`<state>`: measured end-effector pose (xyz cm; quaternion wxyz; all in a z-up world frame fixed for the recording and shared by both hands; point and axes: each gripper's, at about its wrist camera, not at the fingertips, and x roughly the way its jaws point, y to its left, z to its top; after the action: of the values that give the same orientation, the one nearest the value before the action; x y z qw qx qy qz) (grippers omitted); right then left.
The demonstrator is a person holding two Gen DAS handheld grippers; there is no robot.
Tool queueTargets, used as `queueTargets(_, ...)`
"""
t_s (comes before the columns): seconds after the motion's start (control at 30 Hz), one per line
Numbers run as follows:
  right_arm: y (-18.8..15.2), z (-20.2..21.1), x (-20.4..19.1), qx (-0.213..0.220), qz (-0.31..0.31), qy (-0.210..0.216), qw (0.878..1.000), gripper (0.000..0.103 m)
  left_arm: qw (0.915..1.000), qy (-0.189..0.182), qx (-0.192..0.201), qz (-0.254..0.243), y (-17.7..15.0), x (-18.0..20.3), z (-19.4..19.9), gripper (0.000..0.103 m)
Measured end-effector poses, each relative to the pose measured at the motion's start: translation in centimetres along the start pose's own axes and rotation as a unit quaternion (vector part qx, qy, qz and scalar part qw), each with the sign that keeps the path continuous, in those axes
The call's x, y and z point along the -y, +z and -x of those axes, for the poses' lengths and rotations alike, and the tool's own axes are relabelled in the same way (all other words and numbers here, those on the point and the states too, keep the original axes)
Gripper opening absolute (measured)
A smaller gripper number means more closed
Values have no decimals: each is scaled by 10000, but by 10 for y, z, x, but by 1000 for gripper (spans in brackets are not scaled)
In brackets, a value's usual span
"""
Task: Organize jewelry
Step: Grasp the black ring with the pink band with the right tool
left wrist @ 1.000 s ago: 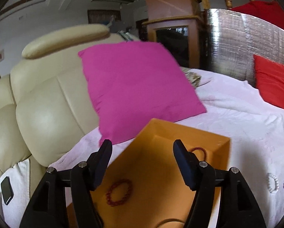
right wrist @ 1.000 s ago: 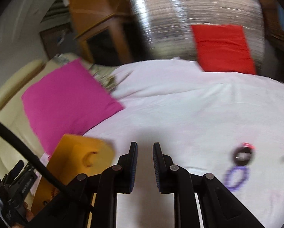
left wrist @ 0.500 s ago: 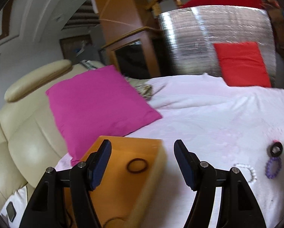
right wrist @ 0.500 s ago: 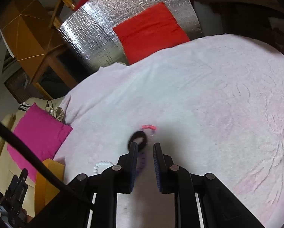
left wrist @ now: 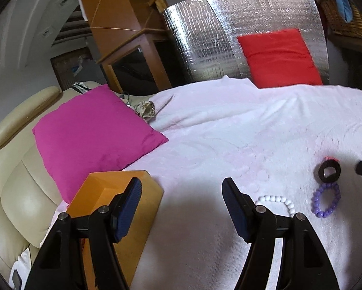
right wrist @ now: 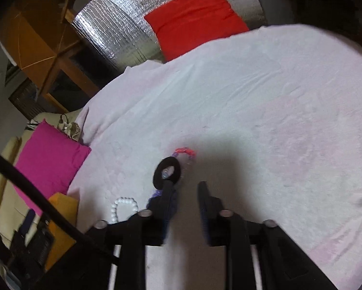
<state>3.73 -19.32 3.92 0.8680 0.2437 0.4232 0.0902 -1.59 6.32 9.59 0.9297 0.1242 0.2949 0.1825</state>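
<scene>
The right tool (right wrist: 184, 191) hovers low over the bed (right wrist: 253, 101), jaws parted and empty, lined up on the black ring (right wrist: 166, 171) at frame centre. It looks like a pickup is starting; next it must straddle that flat, smooth band and close. Beaded white (left wrist: 277, 200) and purple (left wrist: 326, 201) bracelets lie lower right on the soft blanket. The left tool (left wrist: 181, 205) gapes empty beside the orange box (left wrist: 113, 191).
</scene>
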Motion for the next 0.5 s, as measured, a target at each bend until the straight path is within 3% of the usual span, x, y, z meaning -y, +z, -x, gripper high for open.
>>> queueTargets(0.07, 2, -9, -4, -3, -92, 143, 9999, 52, 10000, -6, -44, -45, -2, 0, -3, 70)
queueTargets(0.27, 8, -38, -16, -34, -116, -23, 9999, 51, 9997, -91, -203, -84, -4, -6, -19, 70)
queueTargets(0.33, 10, -47, -14, -79, -195, -36, 9998, 39, 9995, -186, -224, -75, -5, -7, -22, 70)
queueTargets(0.4, 11, -54, -12, -162, -233, -88, 9996, 18, 9991, -331, -244, -76, -5, -6, -24, 70)
queueTargets(0.5, 9, -51, -12, -90, -136, -123, 9998, 11, 9972, -665, -330, -68, -6, -2, -26, 70)
